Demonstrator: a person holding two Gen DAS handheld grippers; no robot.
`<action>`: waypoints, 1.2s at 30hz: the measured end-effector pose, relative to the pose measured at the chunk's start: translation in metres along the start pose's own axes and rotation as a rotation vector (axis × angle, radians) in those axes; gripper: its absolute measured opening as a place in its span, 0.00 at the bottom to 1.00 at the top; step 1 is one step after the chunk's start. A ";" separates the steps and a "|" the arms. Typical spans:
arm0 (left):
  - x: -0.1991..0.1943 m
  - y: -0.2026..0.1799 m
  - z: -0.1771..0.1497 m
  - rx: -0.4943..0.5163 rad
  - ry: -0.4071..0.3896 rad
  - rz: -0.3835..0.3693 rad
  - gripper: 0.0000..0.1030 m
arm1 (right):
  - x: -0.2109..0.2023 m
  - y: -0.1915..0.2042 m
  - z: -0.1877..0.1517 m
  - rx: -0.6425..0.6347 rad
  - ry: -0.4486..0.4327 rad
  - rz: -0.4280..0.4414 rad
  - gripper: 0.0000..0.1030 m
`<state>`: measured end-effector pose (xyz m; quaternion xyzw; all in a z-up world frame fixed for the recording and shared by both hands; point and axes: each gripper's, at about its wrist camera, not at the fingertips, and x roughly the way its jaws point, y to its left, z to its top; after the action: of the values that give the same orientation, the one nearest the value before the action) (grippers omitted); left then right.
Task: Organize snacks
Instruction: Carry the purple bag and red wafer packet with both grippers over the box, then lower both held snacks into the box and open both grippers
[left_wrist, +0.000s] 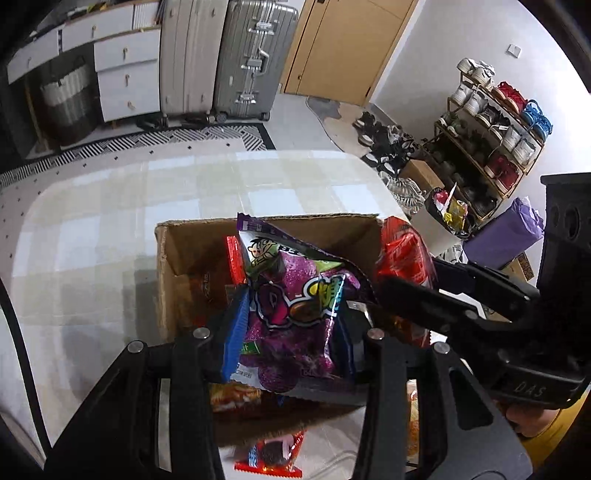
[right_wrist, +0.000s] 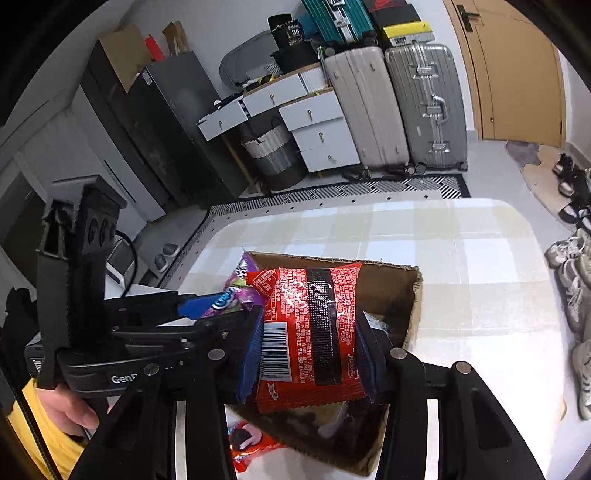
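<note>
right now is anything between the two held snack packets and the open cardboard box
Nothing visible blocks them. The purple packet in the left tool and the red packet in the right tool are both held over the cardboard box; its top is open, with a few snacks already inside.

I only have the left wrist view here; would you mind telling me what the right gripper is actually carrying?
Observer: The right gripper is shut on a red snack packet with a barcode at its lower left.
Operator: Thanks. Is that packet over the box?
Observer: Yes, it hangs over the open cardboard box, near its left side in the right wrist view.
Operator: And anything lying outside the box on my near side?
Observer: Another red packet, with a cookie pictured on it, lies on the table against the box's near wall.
</note>
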<state>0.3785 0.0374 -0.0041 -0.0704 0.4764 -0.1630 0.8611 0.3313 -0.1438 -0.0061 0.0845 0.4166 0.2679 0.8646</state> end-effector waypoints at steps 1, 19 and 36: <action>0.006 0.004 -0.003 -0.010 0.007 -0.004 0.37 | 0.005 -0.003 0.000 0.009 0.007 0.001 0.43; 0.041 0.019 -0.007 -0.021 0.037 0.000 0.38 | 0.039 -0.018 0.000 0.040 0.044 -0.036 0.44; 0.030 0.025 -0.013 -0.045 0.027 -0.014 0.55 | 0.039 -0.012 -0.005 0.013 0.027 -0.077 0.45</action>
<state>0.3881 0.0505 -0.0416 -0.0909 0.4910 -0.1591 0.8517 0.3519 -0.1330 -0.0403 0.0702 0.4329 0.2326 0.8680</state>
